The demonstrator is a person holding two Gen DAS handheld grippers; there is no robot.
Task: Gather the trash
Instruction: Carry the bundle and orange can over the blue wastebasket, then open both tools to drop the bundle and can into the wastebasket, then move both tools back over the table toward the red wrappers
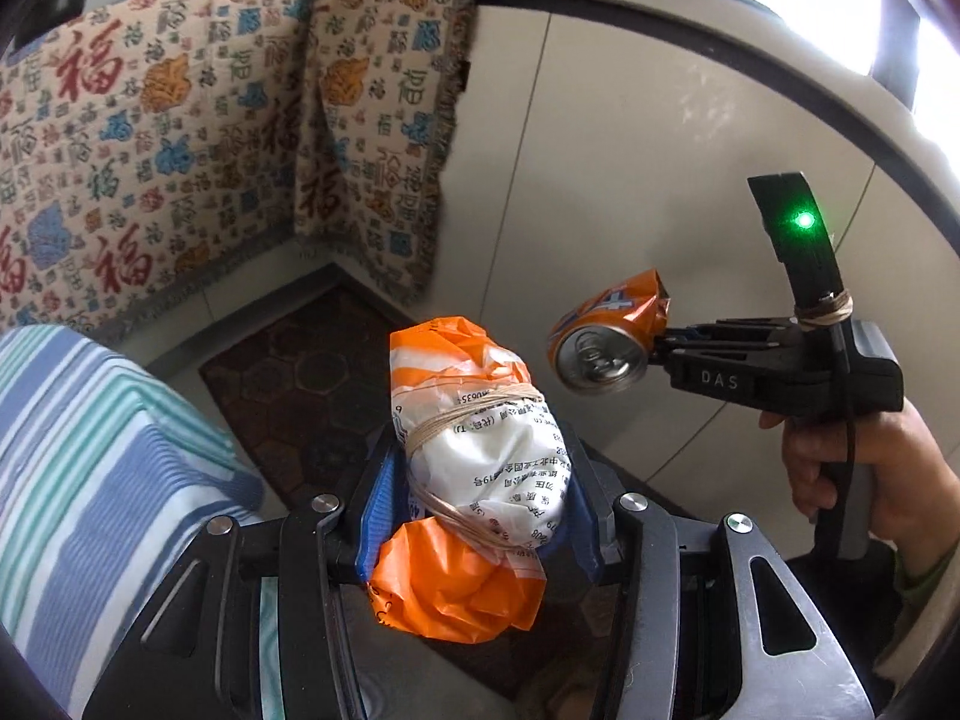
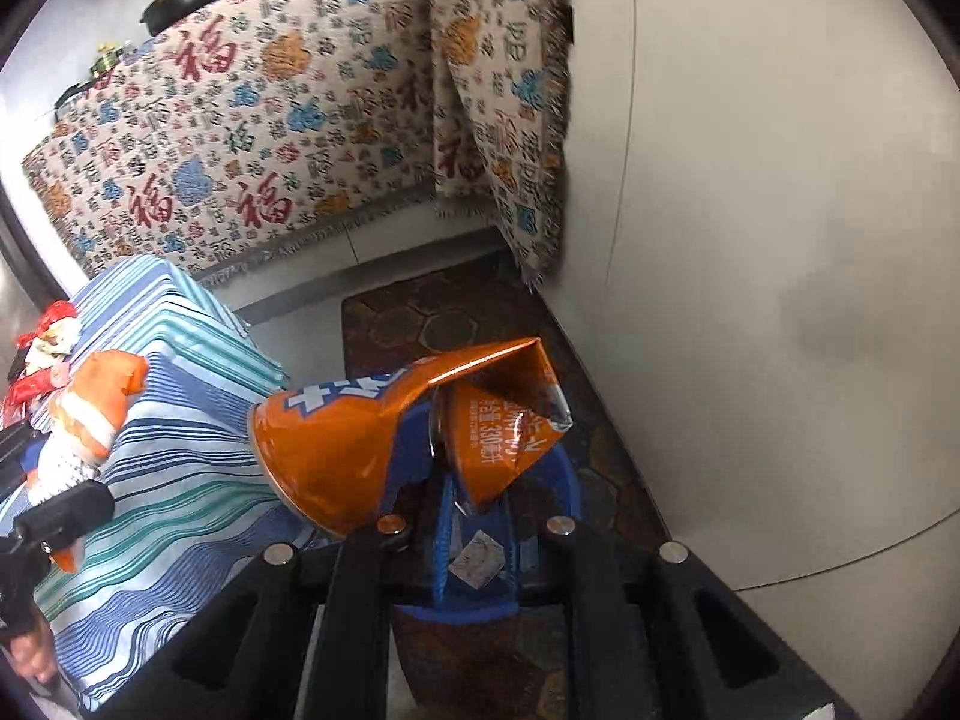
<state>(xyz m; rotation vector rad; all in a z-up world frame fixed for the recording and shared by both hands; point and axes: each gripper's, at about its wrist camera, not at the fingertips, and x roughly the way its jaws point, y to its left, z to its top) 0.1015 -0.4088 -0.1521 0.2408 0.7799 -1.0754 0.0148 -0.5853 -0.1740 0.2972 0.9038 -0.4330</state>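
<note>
Carrying both loads w/ no bin in view yet: my left gripper (image 1: 480,480) is clamped on the tied bag bundle (image 1: 474,468), right gripper (image 2: 474,480) pinched on the crushed can (image 2: 372,438), so I'd keep both squeezes firm & wrists level till I spot one.

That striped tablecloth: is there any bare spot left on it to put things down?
Yes. The striped tablecloth lies bare across its middle and its corner nearest the dark floor mat. It is crowded only at its far left edge, where red and white wrappers are piled.
</note>
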